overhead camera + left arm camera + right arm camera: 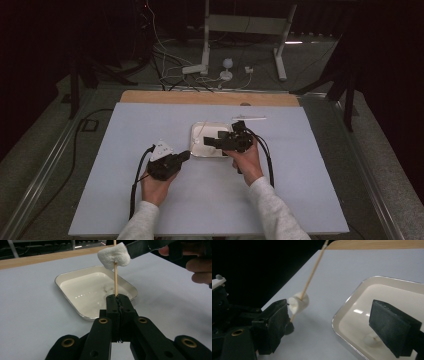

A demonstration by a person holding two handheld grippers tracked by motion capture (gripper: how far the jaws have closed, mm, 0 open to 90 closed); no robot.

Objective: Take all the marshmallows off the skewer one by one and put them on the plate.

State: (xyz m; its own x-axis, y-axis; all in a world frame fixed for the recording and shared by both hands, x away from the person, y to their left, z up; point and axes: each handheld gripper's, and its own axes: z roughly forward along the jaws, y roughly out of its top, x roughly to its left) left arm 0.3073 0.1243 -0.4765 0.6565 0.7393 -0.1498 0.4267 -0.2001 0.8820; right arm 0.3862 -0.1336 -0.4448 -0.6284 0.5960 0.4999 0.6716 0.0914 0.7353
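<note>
My left gripper (117, 298) is shut on the lower end of a thin wooden skewer (115, 277), which stands upright. A white marshmallow (113, 255) is threaded on the skewer above the jaws. In the high view the left gripper (187, 154) sits just left of a white metal tray (200, 132). My right gripper (330, 310) is open over the tray's near side. One of its jaws lies against the marshmallow (298, 305) and the other stands far off over the tray (352, 302). Another marshmallow (370, 340) lies in the tray.
The tray rests on a pale blue mat (150, 200) over a wooden table (210, 97). A thin white stick (248, 118) lies behind the tray. Cables and stand legs (205, 65) clutter the floor beyond the table's far edge.
</note>
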